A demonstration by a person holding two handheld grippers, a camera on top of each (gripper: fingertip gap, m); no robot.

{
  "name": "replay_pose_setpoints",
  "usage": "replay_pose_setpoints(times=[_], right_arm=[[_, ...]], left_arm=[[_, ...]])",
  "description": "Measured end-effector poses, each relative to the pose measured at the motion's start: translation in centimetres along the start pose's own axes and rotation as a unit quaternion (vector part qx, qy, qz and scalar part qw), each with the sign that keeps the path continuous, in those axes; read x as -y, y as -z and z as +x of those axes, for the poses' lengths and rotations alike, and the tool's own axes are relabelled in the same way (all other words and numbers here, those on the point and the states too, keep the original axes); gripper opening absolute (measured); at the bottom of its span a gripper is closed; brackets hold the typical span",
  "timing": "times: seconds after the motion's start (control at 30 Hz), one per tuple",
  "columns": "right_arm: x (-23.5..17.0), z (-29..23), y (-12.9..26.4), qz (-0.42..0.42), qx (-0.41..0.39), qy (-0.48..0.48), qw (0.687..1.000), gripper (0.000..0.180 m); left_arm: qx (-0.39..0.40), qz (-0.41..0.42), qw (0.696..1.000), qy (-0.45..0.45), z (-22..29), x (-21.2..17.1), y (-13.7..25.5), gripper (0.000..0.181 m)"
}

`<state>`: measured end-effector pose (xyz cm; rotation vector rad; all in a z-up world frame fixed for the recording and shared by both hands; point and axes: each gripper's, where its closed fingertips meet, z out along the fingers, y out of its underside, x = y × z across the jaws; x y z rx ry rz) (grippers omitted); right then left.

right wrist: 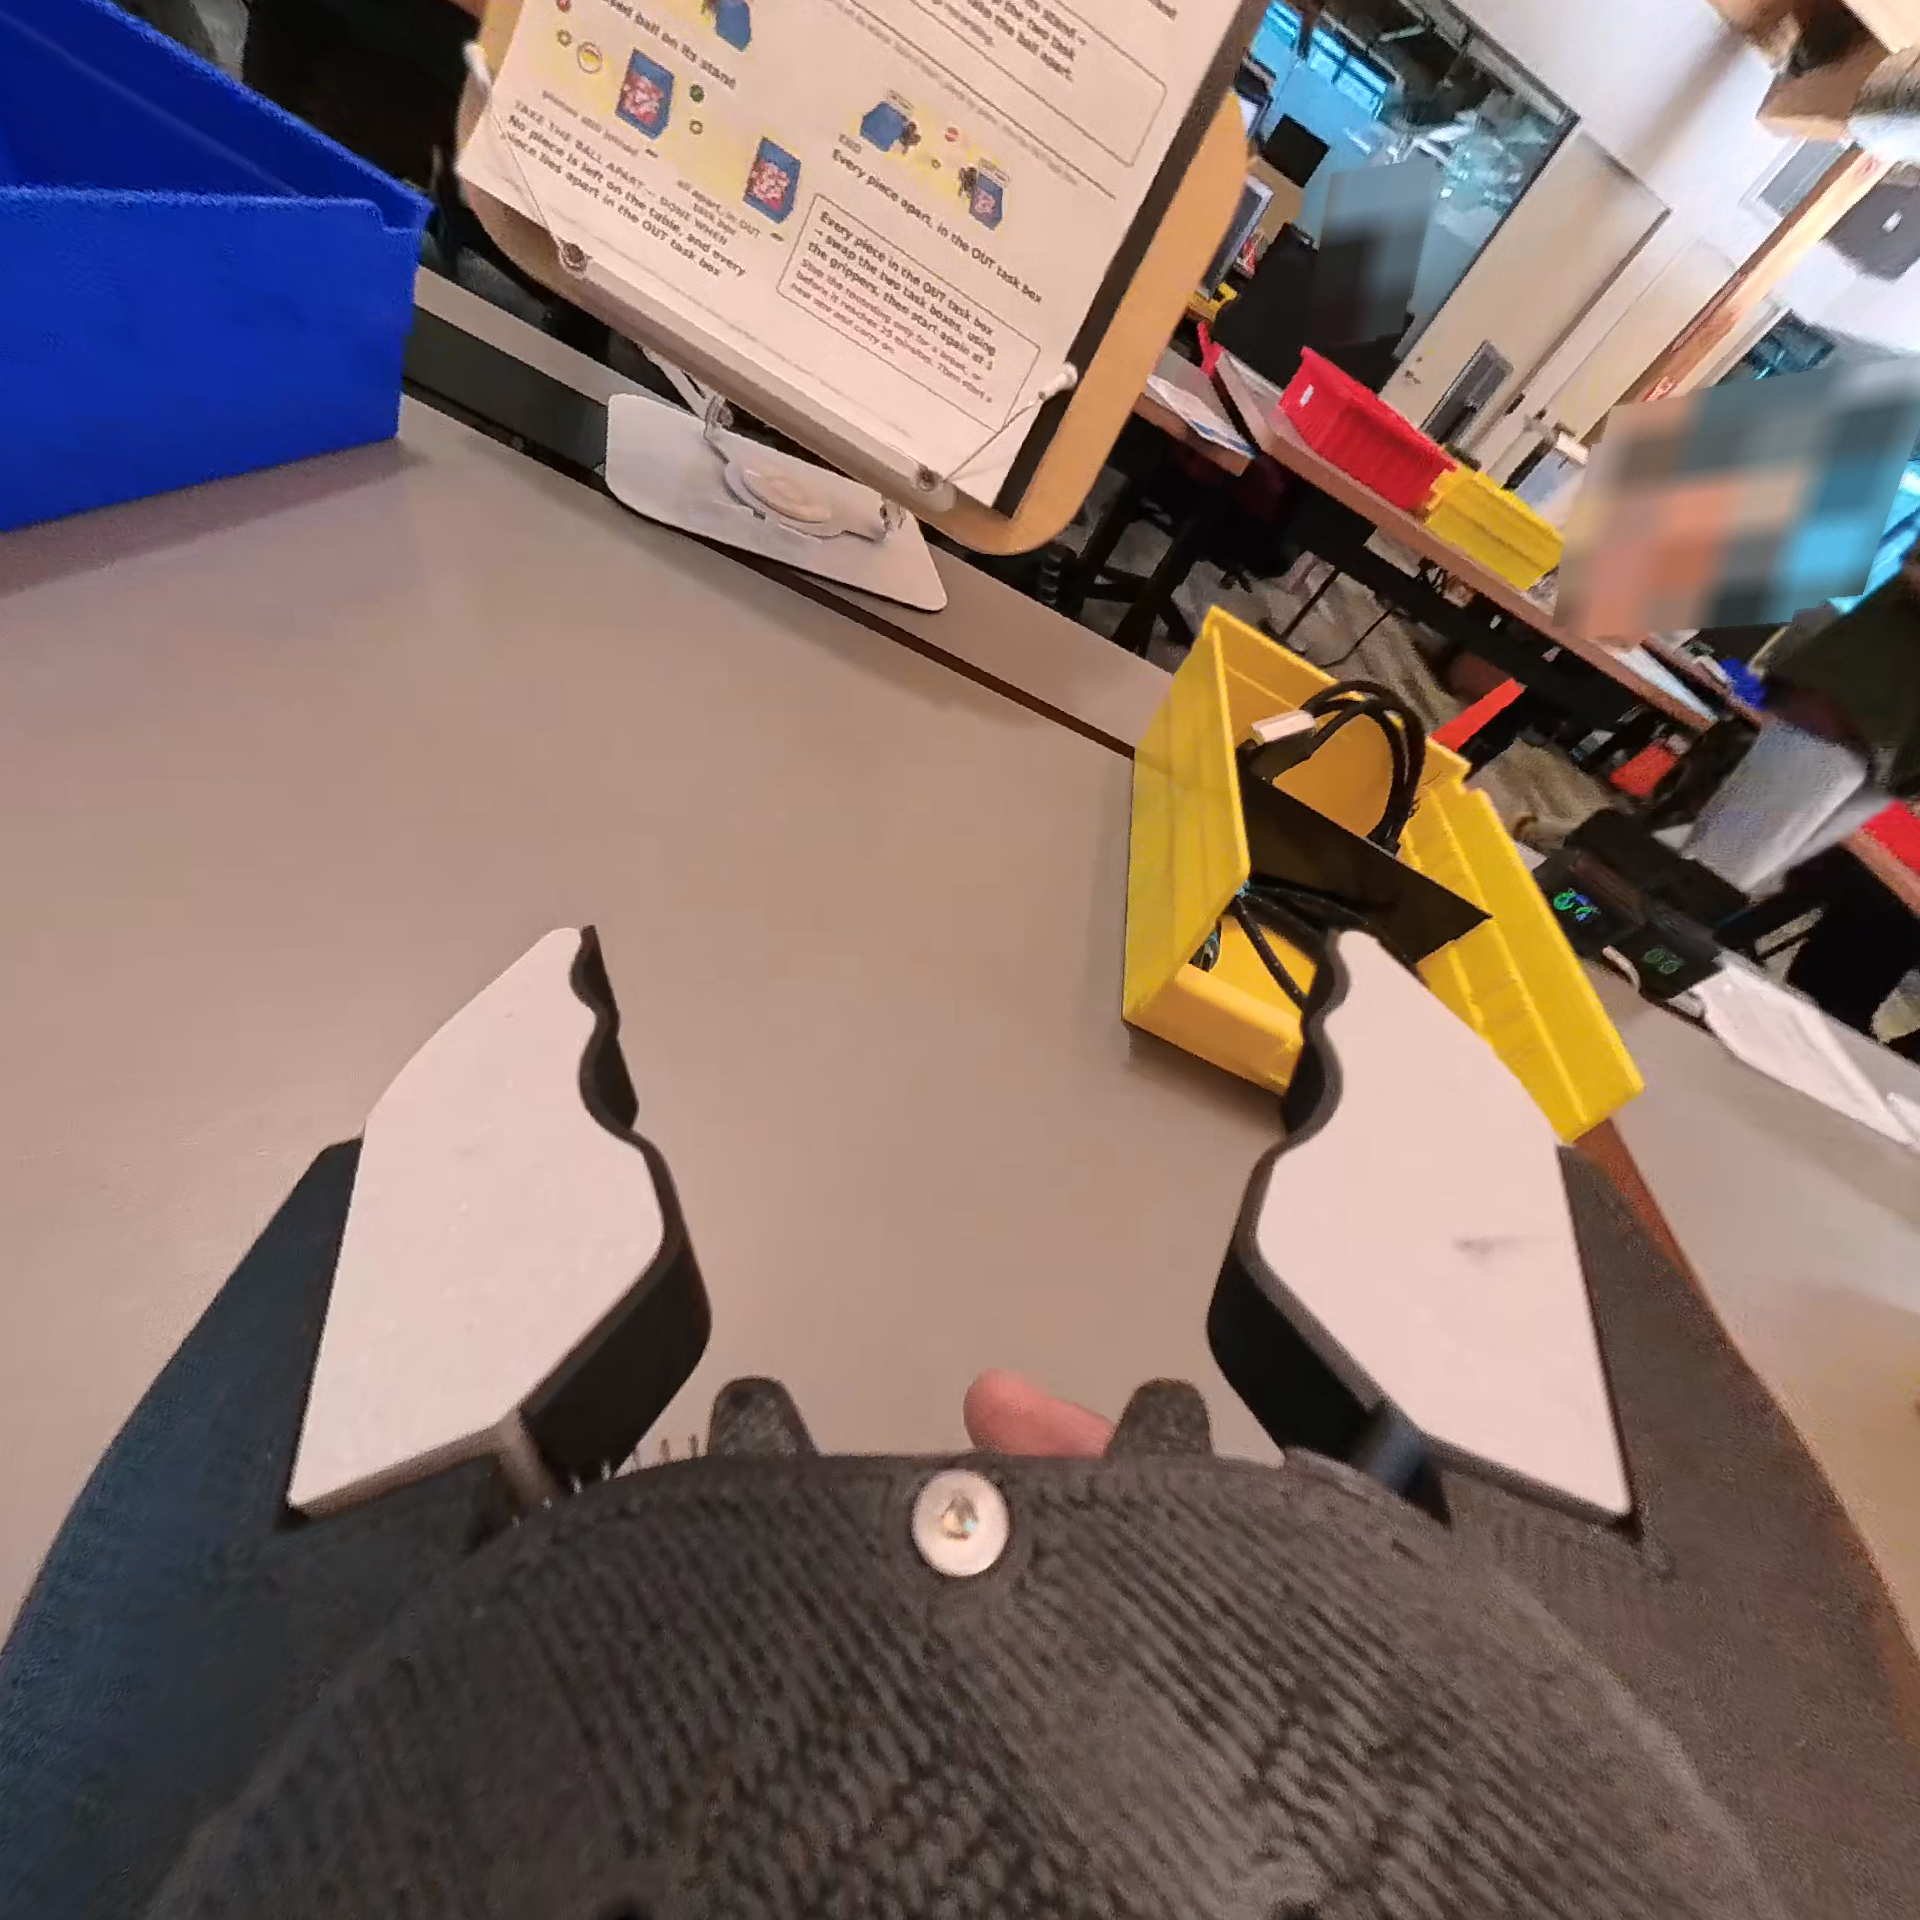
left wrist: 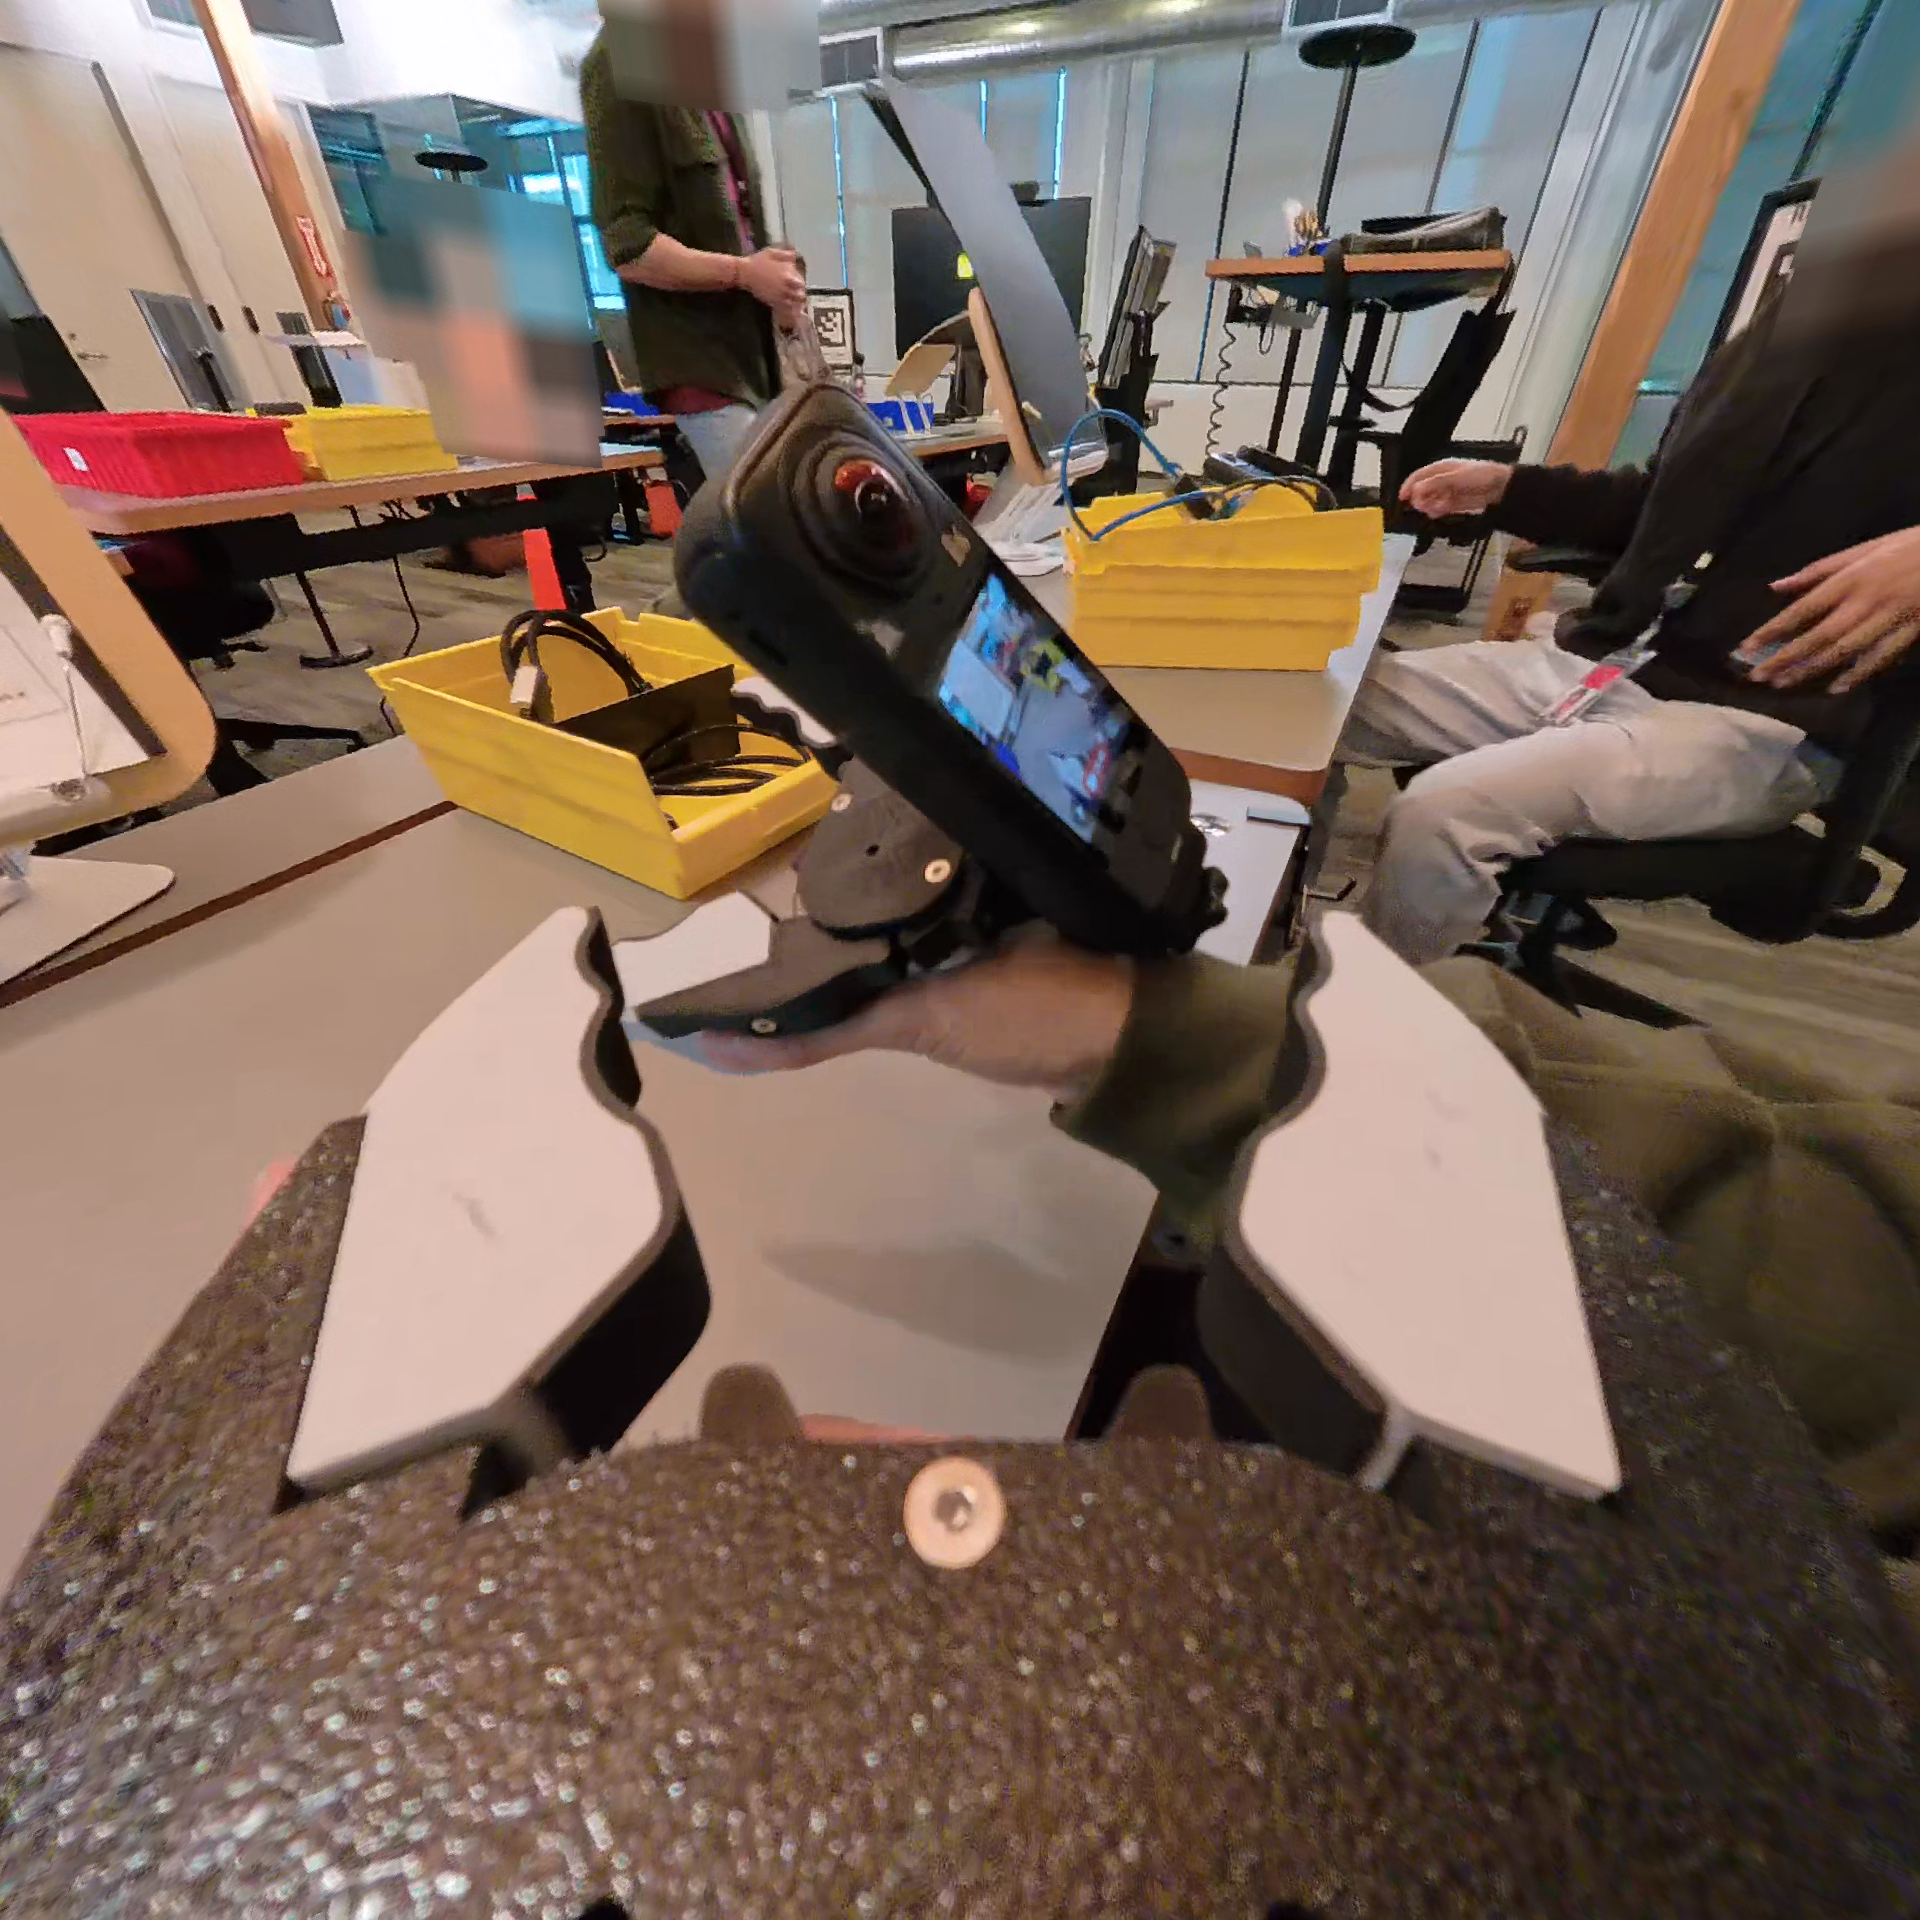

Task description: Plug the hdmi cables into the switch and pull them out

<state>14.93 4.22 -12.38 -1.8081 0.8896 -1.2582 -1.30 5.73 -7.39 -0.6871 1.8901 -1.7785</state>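
Observation:
A yellow bin (left wrist: 582, 769) on the grey table holds coiled black HDMI cables (left wrist: 566, 649) and a flat black box that may be the switch (left wrist: 655, 717). The bin also shows in the right wrist view (right wrist: 1195, 831), with the cables (right wrist: 1371, 748) and the black box (right wrist: 1351, 862) inside. My left gripper (left wrist: 951, 935) is open and empty above the table. My right gripper (right wrist: 961, 951) is open and empty, its right finger near the bin's front corner. In the left wrist view the right gripper's body with its camera (left wrist: 935, 665) is held up in a hand just ahead.
A blue bin (right wrist: 187, 312) stands at the left and an instruction board on a stand (right wrist: 831, 229) behind. A stack of yellow bins (left wrist: 1226, 582) sits farther back. One person sits at the right (left wrist: 1610, 675) and another stands behind (left wrist: 686, 260).

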Motion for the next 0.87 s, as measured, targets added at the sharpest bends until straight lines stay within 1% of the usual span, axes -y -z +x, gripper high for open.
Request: replay_pose_setpoints(times=[0.07, 0.17, 0.27, 0.47, 0.57, 0.7, 0.77, 0.87], right_arm=[[0.3, -0.9, -0.2, 0.004, 0.005, 0.007, 1.000, 0.124], [0.3, -2.0, -0.5, 0.009, 0.008, 0.016, 1.000, 0.124], [-0.5, -2.9, -0.7, 0.002, 0.014, 0.022, 1.000, 0.124], [-1.6, -3.8, 0.0, -0.009, 0.018, 0.025, 0.999, 0.123], [-1.6, -4.0, 0.6, -0.009, 0.018, 0.025, 0.999, 0.121], [-2.1, -4.2, 0.4, -0.017, 0.015, 0.038, 0.999, 0.120], [-2.5, -3.5, 0.4, -0.024, -0.003, 0.073, 0.997, 0.115], [-2.6, -2.4, 0.3, -0.019, -0.025, 0.105, 0.994, 0.115]], left_arm=[[0.013, -0.012, 1.000, 0.008, -0.8, -0.6, -0.2, 0.114], [0.038, -0.006, 0.999, 0.030, -2.0, -0.9, -0.3, 0.115], [0.037, -0.007, 0.998, 0.047, -2.3, -1.3, -0.4, 0.114], [0.041, -0.029, 0.998, 0.041, -2.3, -2.3, -0.9, 0.114], [0.059, -0.035, 0.997, 0.039, -2.8, -2.8, -1.0, 0.113], [0.073, -0.039, 0.996, 0.043, -3.3, -3.0, -1.0, 0.119], [0.087, -0.050, 0.994, 0.037, -3.6, -3.3, -0.9, 0.123], [0.084, -0.082, 0.991, 0.064, -3.4, -4.0, -1.0, 0.127]])
